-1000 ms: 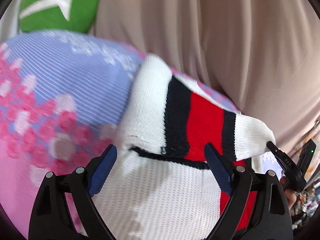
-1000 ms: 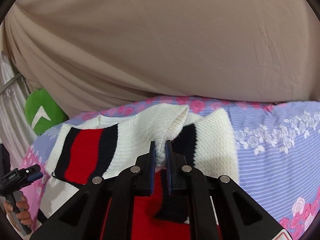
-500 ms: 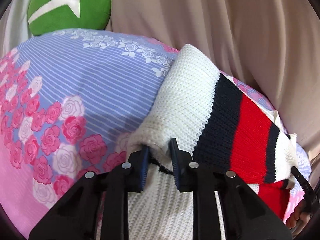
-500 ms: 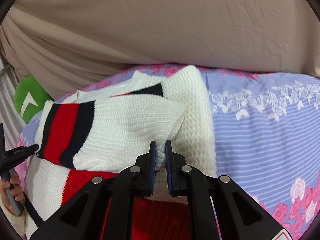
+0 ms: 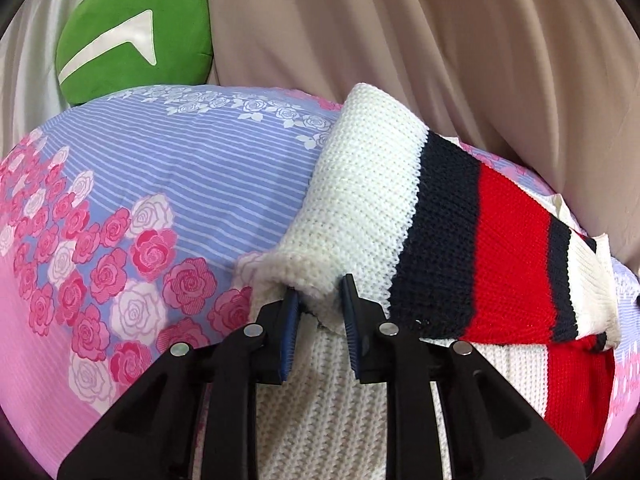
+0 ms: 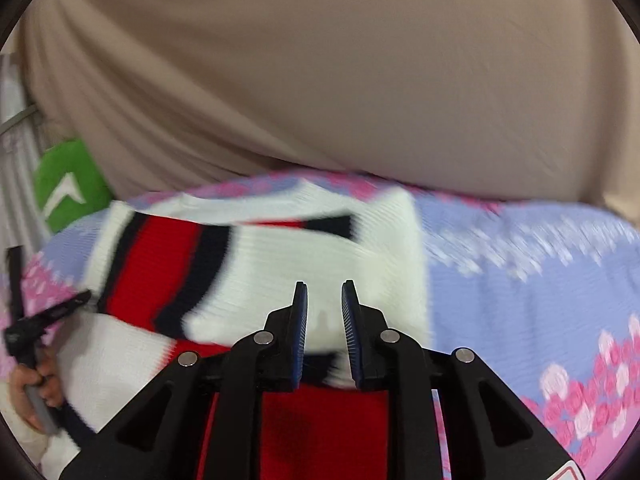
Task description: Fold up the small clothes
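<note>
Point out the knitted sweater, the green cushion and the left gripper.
knitted sweater point(image 5: 512, 240): left wrist view, on its red stripe.
green cushion point(image 5: 168, 12): left wrist view, on its plain green upper part.
left gripper point(image 5: 320, 300): left wrist view, midway between its fingertips.

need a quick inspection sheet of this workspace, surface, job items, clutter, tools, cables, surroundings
surface: bed sheet, lilac stripes with pink and white roses.
job's things: knit sweater, white with navy and red bands; one banded sleeve lies folded across the body.
clutter: green cushion at the far edge of the bed.
tools: left tool pinches a white fold at the sweater's edge. Right tool has just been opening; its jaws stand apart over the sweater with nothing pinched, view blurred.
cables: nothing seen.
surroundings: beige draped cloth behind the bed; pale curtain at the left.
</note>
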The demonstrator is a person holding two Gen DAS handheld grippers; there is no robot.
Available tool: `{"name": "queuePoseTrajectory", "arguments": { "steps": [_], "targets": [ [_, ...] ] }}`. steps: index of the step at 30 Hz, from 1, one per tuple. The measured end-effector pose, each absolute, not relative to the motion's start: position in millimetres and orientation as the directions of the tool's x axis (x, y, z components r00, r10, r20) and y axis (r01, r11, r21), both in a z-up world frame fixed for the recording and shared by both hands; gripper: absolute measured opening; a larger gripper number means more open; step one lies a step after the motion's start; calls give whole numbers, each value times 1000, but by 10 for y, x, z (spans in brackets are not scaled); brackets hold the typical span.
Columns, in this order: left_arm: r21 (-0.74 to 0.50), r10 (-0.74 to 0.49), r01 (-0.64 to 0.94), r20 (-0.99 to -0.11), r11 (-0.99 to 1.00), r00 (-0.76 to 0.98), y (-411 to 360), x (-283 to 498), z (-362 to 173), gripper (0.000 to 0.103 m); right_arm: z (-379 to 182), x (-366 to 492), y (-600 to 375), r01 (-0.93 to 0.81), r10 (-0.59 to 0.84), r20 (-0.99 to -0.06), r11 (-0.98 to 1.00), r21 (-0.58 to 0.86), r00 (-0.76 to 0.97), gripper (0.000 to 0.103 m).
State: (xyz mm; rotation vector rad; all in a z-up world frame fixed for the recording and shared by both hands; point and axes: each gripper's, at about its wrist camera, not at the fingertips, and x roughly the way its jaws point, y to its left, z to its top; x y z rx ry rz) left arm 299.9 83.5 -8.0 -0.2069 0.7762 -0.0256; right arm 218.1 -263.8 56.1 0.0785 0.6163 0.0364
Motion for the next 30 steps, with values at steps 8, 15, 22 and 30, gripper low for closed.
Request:
{"name": "queuePoseTrajectory", "arguments": {
  "steps": [8, 15, 22, 30],
  "targets": [
    [-208, -106, -56, -689, 976, 717, 835, 2975, -91, 21, 745, 3224, -1230, -368, 371, -608, 920, 136, 702, 41],
    [-223, -118, -53, -688, 973, 717, 847, 2978, -88, 21, 386, 4087, -420, -443, 416, -691, 883, 152, 591, 48],
    [-221, -118, -52, -687, 974, 717, 845, 2984, -94, 21, 289, 4298, -182, -432, 340, -708, 900, 54, 619, 7],
    [-209, -108, -53, -688, 977, 717, 814, 2967, -93, 21, 73, 4463, -22, -429, 307, -715, 903, 11, 628, 9]
  ]
}}
